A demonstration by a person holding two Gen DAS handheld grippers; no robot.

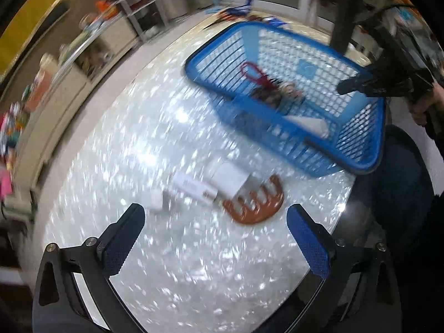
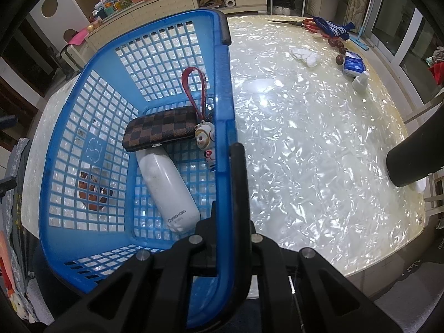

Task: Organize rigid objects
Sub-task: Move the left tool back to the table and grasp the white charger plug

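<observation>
Just ahead of the left gripper (image 1: pixel 216 238), between its spread, empty fingers, lies the comb (image 1: pixel 254 202), flat on the table (image 1: pixel 138 138). It looks like the nearest loose piece, so the step in hand is probably to fetch it or one of its neighbours for the basket (image 1: pixel 358 163). To do that well, bring the fingers down straddling the comb's solid curved spine rather than its teeth, and close squarely so it does not pivot or skate on the glossy top. Lift clear of the basket wall before crossing over it.

The comb is brown, short and arched, with a few thick teeth pointing away from the gripper; it should be stiff and light. Touching its far side is a white box (image 1: pixel 230 176), and a white tube (image 1: pixel 191 188) lies beside that, further left. This view is blurred, so finer detail is lost.

Beyond them stands the basket, blue plastic lattice. The right gripper (image 2: pixel 222 216) is pressed together on its near rim, one finger inside the wall and one outside, steadying it. Ahead of that gripper, inside, lie a white bottle (image 2: pixel 169 188), a checkered case (image 2: pixel 161 131), and a keyring (image 2: pixel 206 136) with a red strap.
</observation>
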